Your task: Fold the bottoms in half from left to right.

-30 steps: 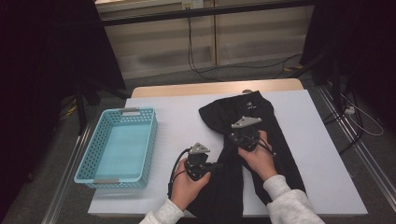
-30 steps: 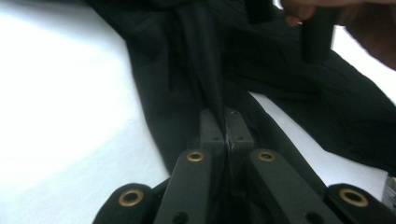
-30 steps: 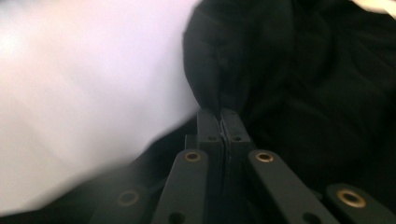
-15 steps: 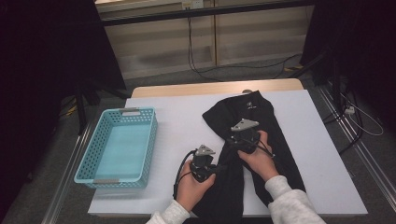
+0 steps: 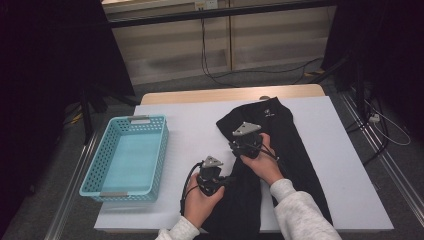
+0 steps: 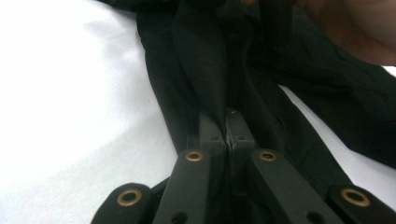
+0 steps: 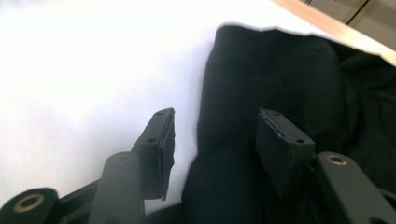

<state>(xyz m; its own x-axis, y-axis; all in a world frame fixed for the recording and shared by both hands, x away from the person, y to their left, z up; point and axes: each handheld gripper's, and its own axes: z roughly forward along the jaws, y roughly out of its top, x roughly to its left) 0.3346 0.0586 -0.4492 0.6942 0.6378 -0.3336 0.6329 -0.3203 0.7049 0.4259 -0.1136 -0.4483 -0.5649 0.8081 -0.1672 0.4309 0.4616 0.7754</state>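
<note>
A long black garment lies lengthwise on the white table, its left edge folded over. My left gripper sits at the garment's near left edge, shut on a fold of the black cloth, which rises from between its closed tips. My right gripper hovers farther up the same edge. Its jaws have just been opening, and they stand open over the garment's folded edge. The cloth lies between and below the pads, which do not press on it.
A light blue plastic basket stands on the table's left side with nothing in it. Bare white table lies between basket and garment. The table's wooden far edge and metal rails border the work area.
My right gripper has let go, opened its jaws and shifted left along the garment's edge. The left gripper keeps its hold and has hardly moved.
</note>
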